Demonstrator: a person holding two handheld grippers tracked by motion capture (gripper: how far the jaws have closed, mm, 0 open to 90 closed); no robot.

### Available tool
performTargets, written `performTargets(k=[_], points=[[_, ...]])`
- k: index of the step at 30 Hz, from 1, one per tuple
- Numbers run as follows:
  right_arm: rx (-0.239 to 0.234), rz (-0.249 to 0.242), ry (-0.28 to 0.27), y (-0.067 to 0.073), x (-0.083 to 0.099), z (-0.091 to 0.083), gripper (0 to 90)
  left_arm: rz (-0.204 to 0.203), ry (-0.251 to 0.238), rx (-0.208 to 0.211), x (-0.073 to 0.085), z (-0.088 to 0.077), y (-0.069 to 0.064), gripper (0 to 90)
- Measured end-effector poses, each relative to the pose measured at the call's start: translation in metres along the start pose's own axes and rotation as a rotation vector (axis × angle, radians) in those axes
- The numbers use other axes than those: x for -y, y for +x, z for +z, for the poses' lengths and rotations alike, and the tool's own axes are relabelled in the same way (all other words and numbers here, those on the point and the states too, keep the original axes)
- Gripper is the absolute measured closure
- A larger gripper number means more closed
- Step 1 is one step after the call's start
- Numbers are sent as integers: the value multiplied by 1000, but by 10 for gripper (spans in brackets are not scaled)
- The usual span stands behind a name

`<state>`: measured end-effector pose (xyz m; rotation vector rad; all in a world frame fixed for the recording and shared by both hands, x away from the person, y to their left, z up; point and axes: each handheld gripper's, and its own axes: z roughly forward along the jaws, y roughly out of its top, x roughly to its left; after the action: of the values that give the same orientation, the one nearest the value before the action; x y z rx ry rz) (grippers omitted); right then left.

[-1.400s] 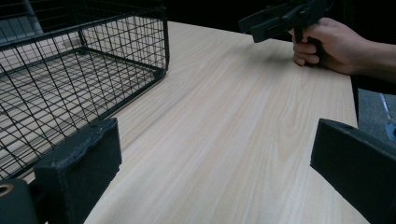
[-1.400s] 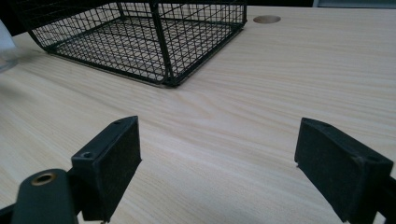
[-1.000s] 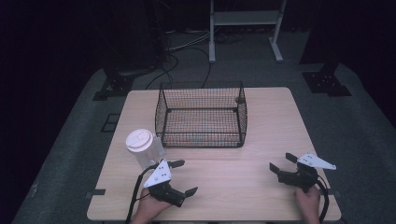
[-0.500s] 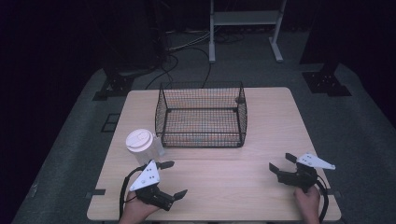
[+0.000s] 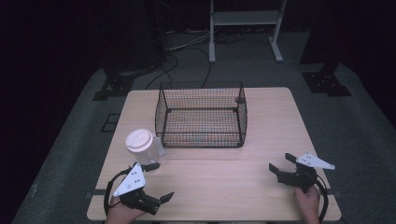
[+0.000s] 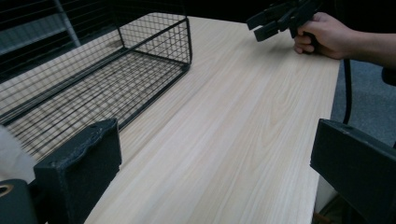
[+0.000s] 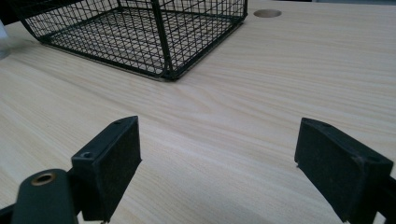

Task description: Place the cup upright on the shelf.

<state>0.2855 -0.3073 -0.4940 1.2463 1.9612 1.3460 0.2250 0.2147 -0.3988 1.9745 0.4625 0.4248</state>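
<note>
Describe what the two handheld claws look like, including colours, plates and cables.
Both are matte black with two blocky flat jaws. The left claw and the right claw each carry a pale grey three-cornered plate with small holes on top. A black cable loops from each. No sleeves are visible near the hands.

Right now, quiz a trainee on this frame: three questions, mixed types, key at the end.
1. True or false: the cup sits inside the basket.
2. Which gripper is nearer the cup? A) left gripper B) right gripper
3. Fill in: both grippers' jaws are ____.

Key
1. False; it stands on the table outside the basket's left front corner.
2. A
3. open, holding nothing.
</note>
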Motion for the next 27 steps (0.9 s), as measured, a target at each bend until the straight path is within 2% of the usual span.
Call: performTargets(k=[8, 13, 19, 27], points=[[5, -8, 6, 1, 0, 1, 135, -16, -8, -54, 1, -26, 6, 11], [5, -10, 8, 1, 0, 1, 135, -21, -7, -84, 2, -37, 7, 11], [6, -13, 8, 1, 0, 1, 135, -38, -15, -111, 4, -46, 9, 11], [5, -16, 8, 2, 0, 1, 135, -51, -4, -170, 11, -55, 16, 11]])
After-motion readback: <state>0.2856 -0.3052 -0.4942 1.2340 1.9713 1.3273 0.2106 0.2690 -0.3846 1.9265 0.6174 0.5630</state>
